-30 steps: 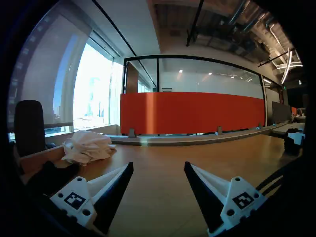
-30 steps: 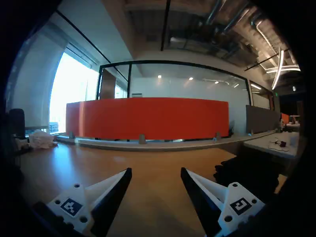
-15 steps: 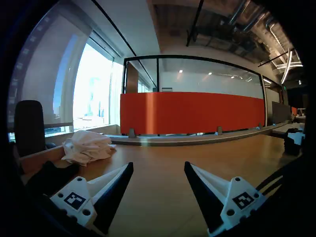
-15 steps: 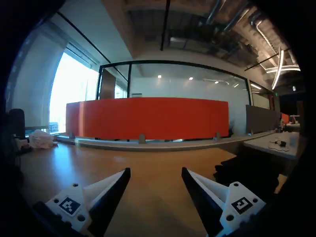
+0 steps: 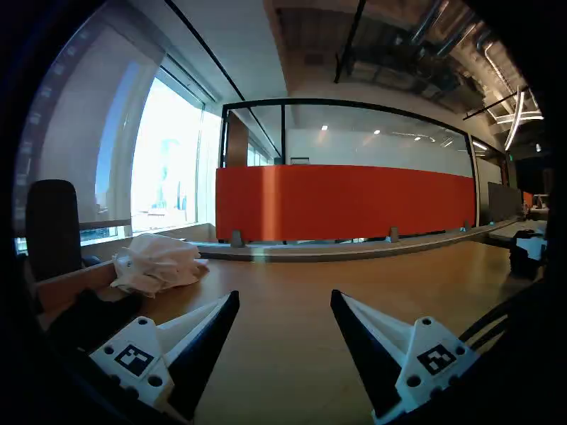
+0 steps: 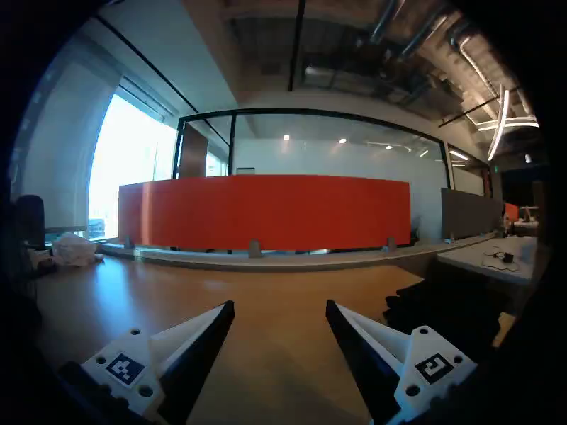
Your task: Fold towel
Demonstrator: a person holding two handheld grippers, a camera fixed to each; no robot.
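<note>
1. In the left gripper view, the left gripper (image 5: 283,292) hovers low over a wooden table (image 5: 305,333). Its two white fingers stand wide apart with nothing between them.
2. A crumpled white towel (image 5: 157,263) lies in a heap on the table at the far left, well apart from the left gripper's fingers and untouched. It is not folded.
3. In the right gripper view, the right gripper (image 6: 279,304) also sits low over the table, its fingers spread wide and holding nothing.
4. From the right gripper view, the towel (image 6: 74,249) shows small at the far left edge of the table, far from this gripper.
5. An orange partition (image 5: 347,202) runs along the table's far edge, with a bright window (image 5: 166,170) to the left.
6. Compared with half a second ago, almost nothing differs: both grippers are just as wide open and in nearly the same place, and the towel lies in the same heap.
</note>
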